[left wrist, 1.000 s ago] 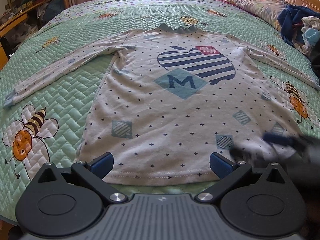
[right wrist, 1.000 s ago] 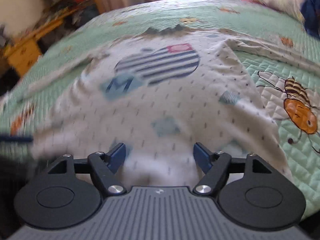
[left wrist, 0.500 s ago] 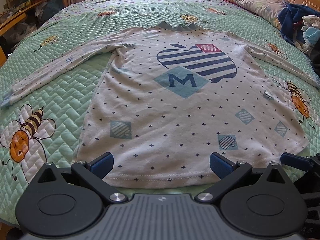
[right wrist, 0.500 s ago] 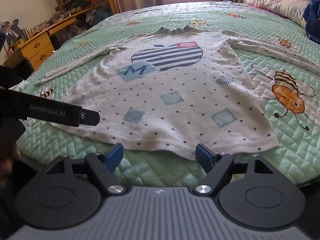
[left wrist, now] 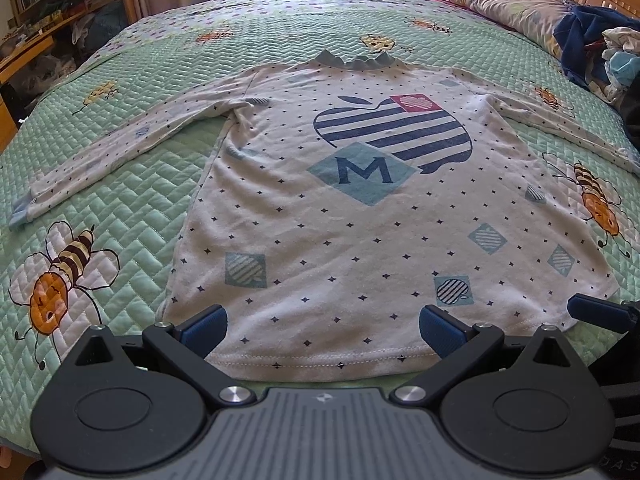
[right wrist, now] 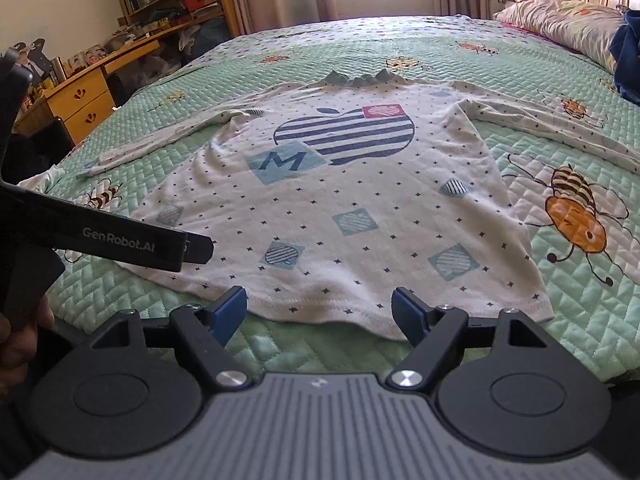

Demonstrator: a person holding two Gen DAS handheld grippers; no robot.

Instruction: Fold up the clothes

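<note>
**Shirt laid flat on the bee quilt, both grippers poised at the hem**

We are in a bedroom, over a bed covered with a green quilted bedspread (left wrist: 132, 200) printed with bees; bookshelves and a wooden desk (right wrist: 84, 92) sit at upper left of the right wrist view.

Nearest to us, the left gripper (left wrist: 322, 330) hovers at the bottom centre of its frame, fingers spread wide and holding nothing, straddling the hem (left wrist: 320, 362) toward its left corner. The right gripper (right wrist: 318, 314) is likewise released and empty, its blue pads bracketing the hem's right half. We judge both are stationed here so the two can take the lower edge together and fold it upward.

The long-sleeved shirt (left wrist: 360, 232) lies face up in the middle of the frame, smoothed flat, presumably so the folds come out square. Its long axis runs away from us: hem closest, collar (left wrist: 354, 62) farthest, pointing toward the window. The left sleeve (left wrist: 120, 148) stretches out to the frame's left, the right sleeve (right wrist: 560, 128) to the right.

Beyond, at upper right, a pillow (left wrist: 492, 4) and a heap of other clothes (left wrist: 596, 48) wait.
</note>
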